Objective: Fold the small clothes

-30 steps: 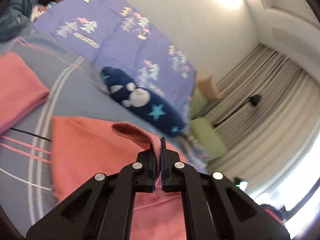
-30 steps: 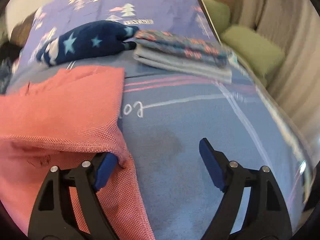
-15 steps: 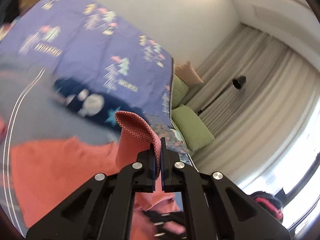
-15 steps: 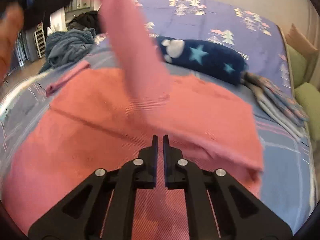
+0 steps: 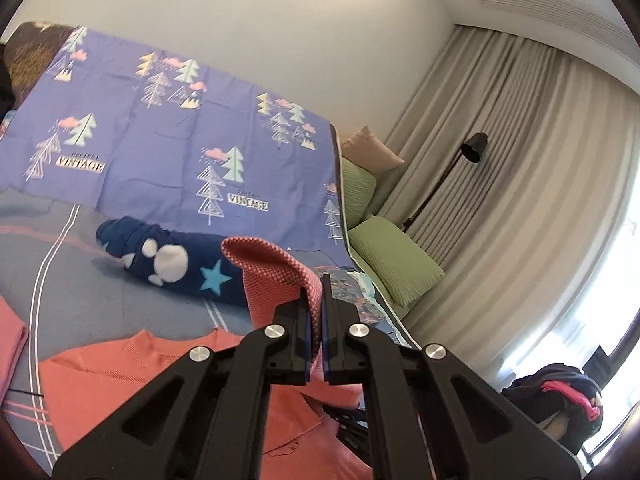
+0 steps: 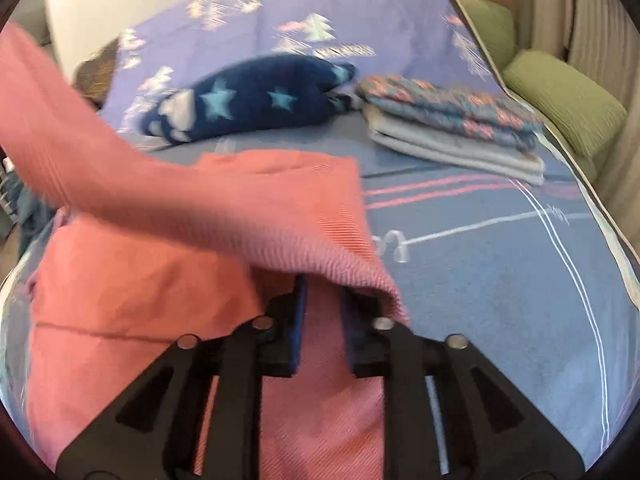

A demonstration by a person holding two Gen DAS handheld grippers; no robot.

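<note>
A coral-pink knit garment (image 5: 120, 384) lies spread on the blue bedspread. My left gripper (image 5: 315, 300) is shut on a fold of it (image 5: 272, 272) and holds that fold lifted above the bed. In the right wrist view the lifted sleeve (image 6: 140, 184) stretches from upper left down over my right gripper (image 6: 322, 300). The right jaws stand a little apart, with pink cloth draped over the tips and lying below them; whether they pinch it is hidden.
A navy star-print plush roll (image 6: 248, 100) lies behind the garment. A stack of folded clothes (image 6: 452, 128) sits at the back right. Another folded pink piece (image 5: 10, 344) lies at the left. Green pillows (image 5: 396, 256) and curtains stand beyond the bed's right edge.
My left gripper has lifted the pink fold higher and the view tilted up. My right gripper closed from wide open to nearly shut, then opened slightly under the draped cloth.
</note>
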